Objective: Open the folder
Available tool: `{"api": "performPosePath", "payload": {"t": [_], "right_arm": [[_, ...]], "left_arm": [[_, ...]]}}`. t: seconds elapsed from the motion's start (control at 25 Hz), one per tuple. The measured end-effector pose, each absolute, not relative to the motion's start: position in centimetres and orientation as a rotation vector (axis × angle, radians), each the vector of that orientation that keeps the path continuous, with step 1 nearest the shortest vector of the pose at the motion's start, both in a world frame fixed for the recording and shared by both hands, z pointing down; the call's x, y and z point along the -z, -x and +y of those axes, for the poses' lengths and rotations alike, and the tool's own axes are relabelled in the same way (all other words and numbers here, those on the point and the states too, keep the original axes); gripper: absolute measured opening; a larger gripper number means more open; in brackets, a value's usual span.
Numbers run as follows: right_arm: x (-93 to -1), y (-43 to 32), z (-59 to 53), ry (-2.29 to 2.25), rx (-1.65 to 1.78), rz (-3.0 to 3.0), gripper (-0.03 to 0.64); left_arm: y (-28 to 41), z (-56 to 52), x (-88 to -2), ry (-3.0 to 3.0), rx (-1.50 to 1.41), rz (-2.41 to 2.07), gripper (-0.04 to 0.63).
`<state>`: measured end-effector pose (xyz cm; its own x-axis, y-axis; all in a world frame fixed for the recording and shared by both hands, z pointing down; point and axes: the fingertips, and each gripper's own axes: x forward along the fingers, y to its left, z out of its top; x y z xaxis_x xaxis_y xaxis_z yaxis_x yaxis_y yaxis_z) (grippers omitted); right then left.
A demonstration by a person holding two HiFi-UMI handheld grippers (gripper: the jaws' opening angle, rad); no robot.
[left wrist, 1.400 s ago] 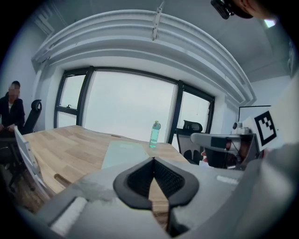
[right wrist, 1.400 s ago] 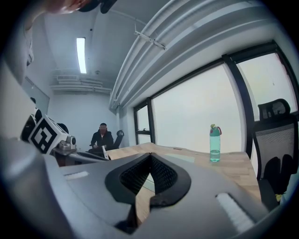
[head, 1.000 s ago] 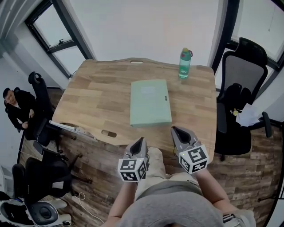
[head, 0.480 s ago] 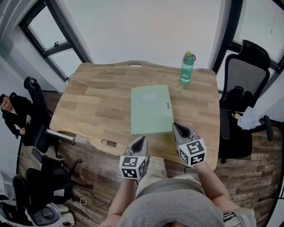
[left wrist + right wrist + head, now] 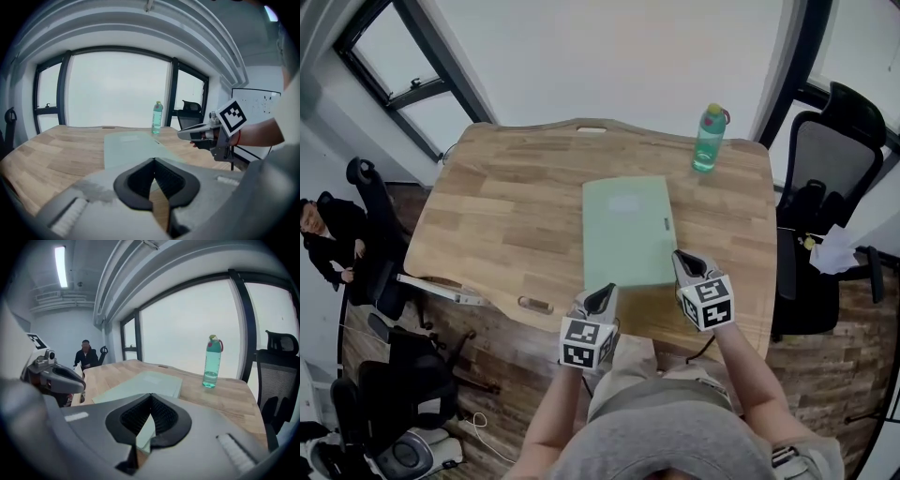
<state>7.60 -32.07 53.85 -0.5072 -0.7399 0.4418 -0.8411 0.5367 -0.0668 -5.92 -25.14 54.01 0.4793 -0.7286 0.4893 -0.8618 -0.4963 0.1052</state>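
Observation:
A pale green folder [image 5: 626, 230] lies flat and closed on the wooden table [image 5: 506, 216], its long side running away from me. My left gripper [image 5: 605, 295] is shut and empty, its tips at the folder's near left corner. My right gripper [image 5: 682, 258], also shut with nothing in it, hovers by the folder's near right edge. In the left gripper view the folder [image 5: 131, 145] lies just beyond the shut jaws [image 5: 153, 161], with the right gripper [image 5: 187, 135] to the right. The right gripper view shows the folder [image 5: 140, 383] ahead of its shut jaws [image 5: 151, 397].
A green water bottle [image 5: 710, 141] stands at the table's far right corner. A black office chair [image 5: 825, 159] sits to the right of the table. A seated person [image 5: 323, 234] and more chairs are at the left.
Both grippers have moved forward and down, from over my lap to the folder's near edge. The folder and the bottle have not moved.

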Motion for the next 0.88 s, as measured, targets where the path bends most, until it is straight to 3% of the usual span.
{"api": "performPosePath", "payload": {"t": [0.4,0.68,0.88], "right_arm": [[-60.0,-8.3,-33.9,-1.255,-0.496,-2.257,0.000],[-62.1,-9.2,-34.6,-1.246,-0.547,-2.201,0.000],[-62.7,-9.3,-34.5,-1.233,-0.558,-2.202,0.000]], "left_arm": [[5.8,-26.5,-57.4,-2.434,-0.743,-1.193,0.037],[5.7,-26.4,-60.3,-2.456,-0.917,-1.093,0.189],[6.3,-26.4,-61.7,-2.435,-1.039,-1.096,0.261]]}}
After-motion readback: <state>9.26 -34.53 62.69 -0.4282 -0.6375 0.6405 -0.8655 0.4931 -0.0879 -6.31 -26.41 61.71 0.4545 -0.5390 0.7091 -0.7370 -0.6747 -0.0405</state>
